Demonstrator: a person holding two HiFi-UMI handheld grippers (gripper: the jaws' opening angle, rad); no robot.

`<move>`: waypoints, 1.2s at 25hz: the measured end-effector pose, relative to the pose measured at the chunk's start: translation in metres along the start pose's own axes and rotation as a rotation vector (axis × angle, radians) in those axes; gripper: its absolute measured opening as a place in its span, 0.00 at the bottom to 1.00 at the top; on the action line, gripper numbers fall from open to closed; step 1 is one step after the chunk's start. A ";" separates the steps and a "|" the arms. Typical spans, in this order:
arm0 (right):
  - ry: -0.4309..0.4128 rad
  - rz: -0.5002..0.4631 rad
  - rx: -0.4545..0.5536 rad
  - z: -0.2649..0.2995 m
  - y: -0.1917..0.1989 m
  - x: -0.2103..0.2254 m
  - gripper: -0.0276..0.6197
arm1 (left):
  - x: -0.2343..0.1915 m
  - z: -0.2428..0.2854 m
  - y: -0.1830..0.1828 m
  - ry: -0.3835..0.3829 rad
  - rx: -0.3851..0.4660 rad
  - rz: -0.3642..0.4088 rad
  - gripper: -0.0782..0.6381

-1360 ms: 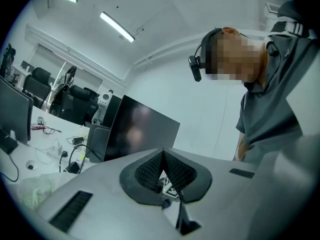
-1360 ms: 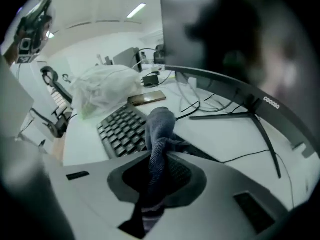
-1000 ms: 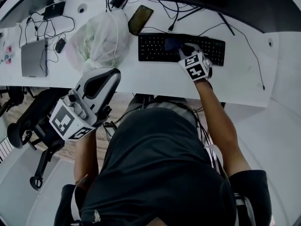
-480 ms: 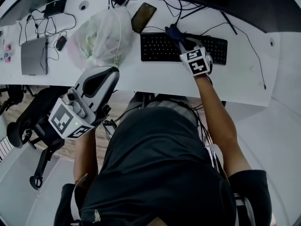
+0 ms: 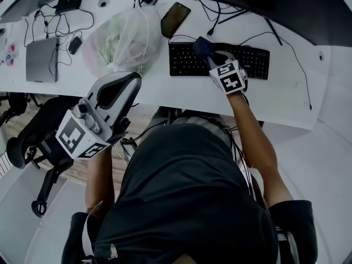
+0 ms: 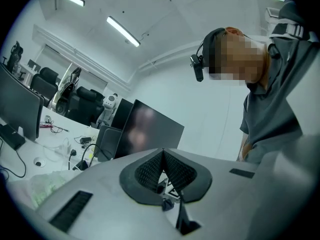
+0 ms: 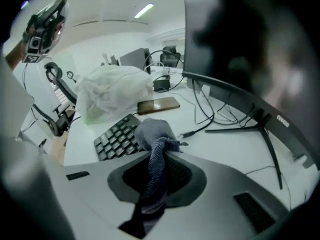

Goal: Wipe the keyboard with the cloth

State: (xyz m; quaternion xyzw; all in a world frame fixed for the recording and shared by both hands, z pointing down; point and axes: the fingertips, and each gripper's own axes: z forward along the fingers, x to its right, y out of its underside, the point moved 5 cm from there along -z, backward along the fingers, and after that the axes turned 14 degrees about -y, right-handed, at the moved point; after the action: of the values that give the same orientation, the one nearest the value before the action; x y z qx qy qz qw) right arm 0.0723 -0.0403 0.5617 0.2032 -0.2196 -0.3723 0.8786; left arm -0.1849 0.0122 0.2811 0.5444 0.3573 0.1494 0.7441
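White tabletop (image 5: 286,92), black keyboard (image 5: 253,62) at 12 o'clock. Right hand-held gripper (image 5: 212,56) pinches blue-grey cloth (image 5: 203,47), which has swept to far-edge keys since 1 s ago; wipe is mid-pass. Left hand-held gripper (image 5: 129,84) at 9 o'clock, pressed together, empty.

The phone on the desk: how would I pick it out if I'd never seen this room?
Start at the long white desk and find the black keyboard in front of the person. Just past its far left corner, beside the puffy clear plastic bag, lies the phone: a flat, dark slab set at a slant, with no keys.
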 end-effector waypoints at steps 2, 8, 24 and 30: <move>0.028 0.009 0.014 0.005 -0.015 0.022 0.12 | -0.002 0.004 -0.002 -0.001 0.001 0.005 0.12; -0.151 0.032 -0.096 0.008 0.037 -0.056 0.12 | -0.009 0.004 -0.006 -0.012 0.018 -0.002 0.12; -0.153 -0.013 -0.069 0.010 0.020 -0.042 0.12 | -0.025 0.015 -0.009 -0.032 0.006 -0.011 0.12; -0.037 -0.004 -0.026 0.008 -0.014 -0.004 0.12 | -0.032 0.013 -0.020 -0.054 0.019 0.029 0.12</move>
State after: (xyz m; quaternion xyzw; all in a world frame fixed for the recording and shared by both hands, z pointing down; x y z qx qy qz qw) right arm 0.0574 -0.0475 0.5605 0.1855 -0.2306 -0.3807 0.8761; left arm -0.2011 -0.0237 0.2769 0.5606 0.3303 0.1419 0.7460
